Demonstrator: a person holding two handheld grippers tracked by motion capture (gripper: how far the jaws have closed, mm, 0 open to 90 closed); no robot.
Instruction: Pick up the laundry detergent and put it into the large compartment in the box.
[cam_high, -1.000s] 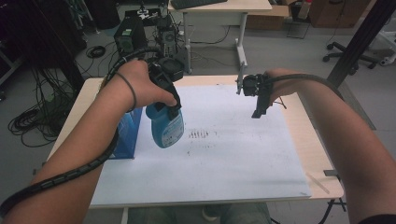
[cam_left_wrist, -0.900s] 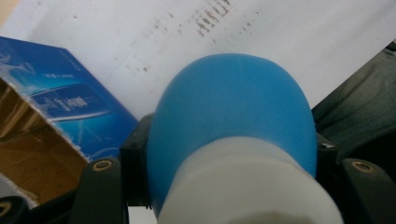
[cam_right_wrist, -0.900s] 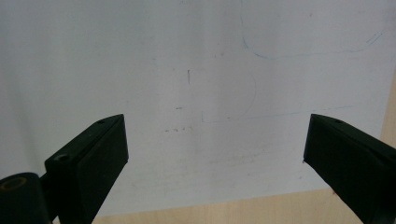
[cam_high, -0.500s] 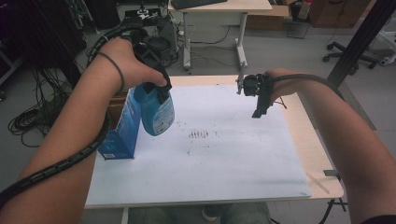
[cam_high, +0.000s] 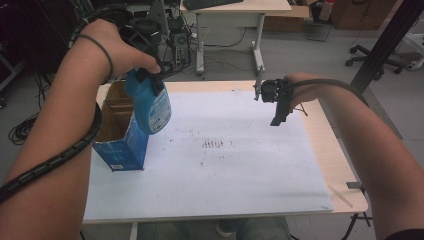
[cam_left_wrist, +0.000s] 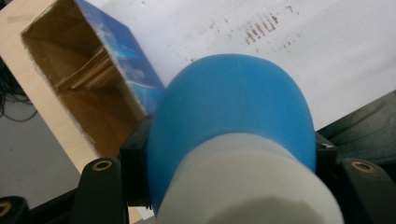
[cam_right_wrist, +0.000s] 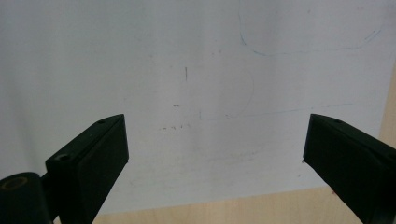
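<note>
My left gripper (cam_high: 148, 80) is shut on a blue bottle (cam_high: 152, 107) with a white label, which hangs tilted above the table's left side. In the left gripper view the bottle (cam_left_wrist: 233, 112) sits between the two black jaws of the left gripper (cam_left_wrist: 229, 154). Its rounded blue end points toward the open top of a blue cardboard box (cam_left_wrist: 74, 79). That box (cam_high: 122, 145) stands upright just left of and below the bottle. My right gripper (cam_high: 277, 116) hovers over the far right of the white sheet. The right gripper (cam_right_wrist: 215, 140) is open with nothing between its jaws.
A white sheet (cam_high: 225, 170) with dark smudges at its middle covers most of the wooden table (cam_high: 337, 150). Beyond the far edge stand another desk (cam_high: 235, 7), computer gear and floor cables. A dark post (cam_high: 390, 40) rises at the right.
My left hand has lifted the blue bottle up and to the left, over the box, whose open top has come into view. The right gripper has stayed put.
</note>
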